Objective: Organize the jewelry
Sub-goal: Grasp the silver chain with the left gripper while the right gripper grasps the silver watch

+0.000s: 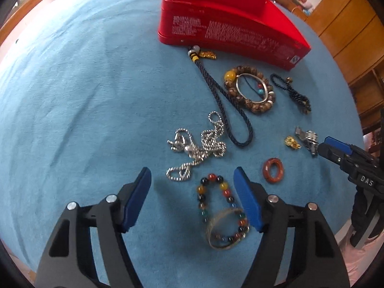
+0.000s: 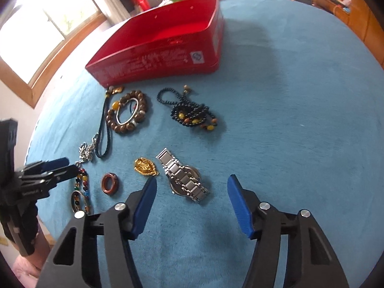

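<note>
Jewelry lay scattered on the blue cloth (image 2: 288, 96) in front of the empty red tin (image 2: 168, 55). My left gripper (image 1: 192, 184) hung spread and empty, the multicoloured bead bracelet (image 1: 216, 206) lying between its fingers, a clear bangle (image 1: 225, 230) overlapping it. I judged the beads light, floppy and slippery, best pinched across one strand. My right gripper (image 2: 192, 189) was likewise spread wide, with the steel watch (image 2: 184, 175) just ahead, heavier and stiffer; I would take it across the band.
</note>
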